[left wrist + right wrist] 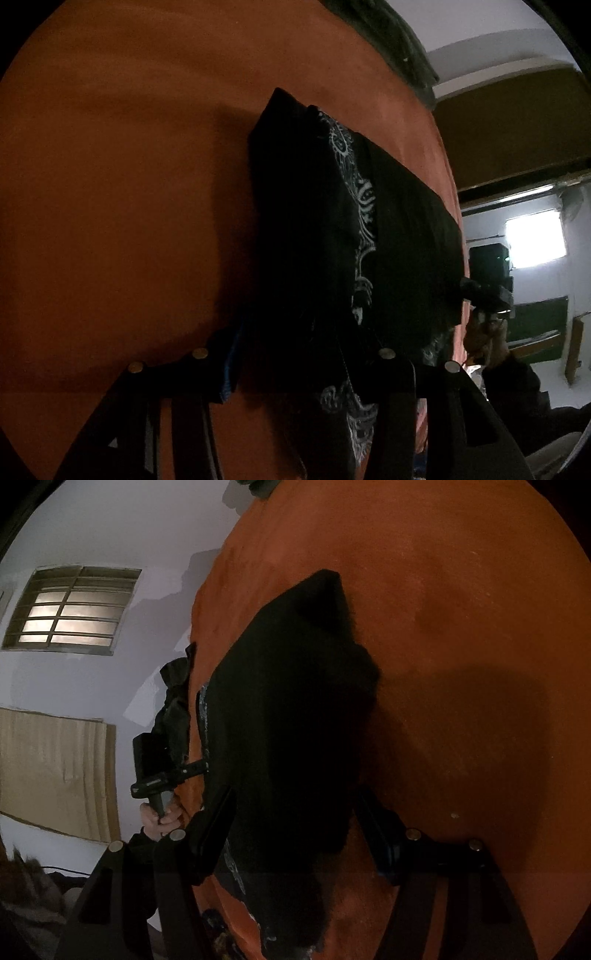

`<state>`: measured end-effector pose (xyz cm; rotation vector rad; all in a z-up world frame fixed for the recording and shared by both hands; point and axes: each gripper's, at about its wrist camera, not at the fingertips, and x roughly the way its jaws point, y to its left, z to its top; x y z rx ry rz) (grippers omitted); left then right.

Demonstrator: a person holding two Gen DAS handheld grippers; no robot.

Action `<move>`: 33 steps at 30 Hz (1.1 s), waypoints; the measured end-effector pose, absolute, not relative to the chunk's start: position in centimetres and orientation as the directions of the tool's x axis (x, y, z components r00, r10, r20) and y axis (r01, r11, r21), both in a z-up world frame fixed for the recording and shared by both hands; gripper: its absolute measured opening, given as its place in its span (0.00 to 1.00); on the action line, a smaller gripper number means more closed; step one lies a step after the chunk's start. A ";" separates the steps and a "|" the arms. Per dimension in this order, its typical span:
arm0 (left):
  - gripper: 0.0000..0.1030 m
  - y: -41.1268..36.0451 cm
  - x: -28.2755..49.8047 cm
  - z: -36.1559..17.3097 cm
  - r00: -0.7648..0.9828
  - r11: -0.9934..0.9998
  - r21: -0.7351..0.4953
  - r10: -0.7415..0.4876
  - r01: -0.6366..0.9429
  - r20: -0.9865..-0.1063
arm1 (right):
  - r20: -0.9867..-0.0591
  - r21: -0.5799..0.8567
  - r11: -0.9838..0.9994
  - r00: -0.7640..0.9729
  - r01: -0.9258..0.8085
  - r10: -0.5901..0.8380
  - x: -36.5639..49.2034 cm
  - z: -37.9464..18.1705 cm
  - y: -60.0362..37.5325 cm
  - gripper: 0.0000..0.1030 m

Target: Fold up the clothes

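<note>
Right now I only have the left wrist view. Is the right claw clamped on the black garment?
Observer: No. The right claw is open. The black garment lies between its fingers, not pinched.
Operator: Are both fingers over cloth?
Observer: No. The outer finger sits over the bare orange cover, beside the garment's edge.
Operator: How does my own claw look from there?
Observer: The left claw reaches in at the cover's edge, and a hand grips its handle from below.
</note>
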<state>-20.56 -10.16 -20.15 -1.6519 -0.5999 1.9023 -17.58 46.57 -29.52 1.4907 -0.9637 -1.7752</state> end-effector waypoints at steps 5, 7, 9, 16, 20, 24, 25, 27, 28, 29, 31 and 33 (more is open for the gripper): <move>0.55 -9.0 -21.1 -20.6 -0.101 -0.710 -0.699 0.704 -0.078 -0.703 | -0.532 0.841 -0.541 -0.156 0.019 -0.832 -18.0 -29.8 47.0 0.64; 0.55 -8.3 -21.1 -20.9 -0.084 -0.676 -0.734 0.737 -0.068 -0.671 | -0.528 0.844 -0.536 -0.155 0.010 -0.835 -18.3 -29.9 46.7 0.64; 0.56 -7.4 -21.0 -21.4 -0.051 -0.635 -0.771 0.772 -0.048 -0.633 | -0.525 0.847 -0.532 -0.147 0.003 -0.838 -18.5 -30.2 46.4 0.64; 0.44 -5.6 -21.1 -21.9 -0.011 -0.564 -0.826 0.826 -0.023 -0.564 | -0.545 0.836 -0.549 -0.116 0.000 -0.830 -19.6 -30.2 45.3 0.64; 0.10 -5.2 -20.9 -21.5 -0.056 -0.590 -0.806 0.807 -0.049 -0.588 | -0.607 0.787 -0.617 -0.152 0.020 -0.780 -19.6 -29.2 44.0 0.41; 0.09 -4.5 -21.3 -20.4 -0.090 -0.574 -0.817 0.818 -0.053 -0.569 | -0.611 0.774 -0.633 -0.226 0.033 -0.759 -19.0 -27.7 43.8 0.14; 0.09 -4.2 -21.5 -20.0 -0.094 -0.565 -0.823 0.824 -0.055 -0.559 | -0.614 0.768 -0.639 -0.244 0.034 -0.751 -18.8 -27.2 43.9 0.13; 0.09 -4.0 -21.8 -19.1 -0.101 -0.546 -0.835 0.836 -0.065 -0.539 | -0.625 0.751 -0.658 -0.266 0.052 -0.734 -18.5 -26.2 44.0 0.11; 0.09 -3.9 -22.1 -18.5 -0.106 -0.537 -0.841 0.842 -0.074 -0.528 | -0.630 0.743 -0.667 -0.273 0.061 -0.727 -18.3 -25.6 43.9 0.11; 0.09 -3.7 -22.4 -18.2 -0.109 -0.529 -0.845 0.847 -0.080 -0.520 | -0.635 0.735 -0.675 -0.281 0.070 -0.720 -18.2 -25.0 43.9 0.10; 0.09 -3.1 -23.1 -17.4 -0.118 -0.516 -0.852 0.854 -0.085 -0.506 | -0.632 0.729 -0.679 -0.297 0.086 -0.716 -18.3 -23.7 44.1 0.10; 0.09 -2.7 -24.1 -16.4 -0.124 -0.510 -0.855 0.858 -0.093 -0.499 | -0.629 0.720 -0.686 -0.320 0.105 -0.709 -18.6 -22.0 44.3 0.10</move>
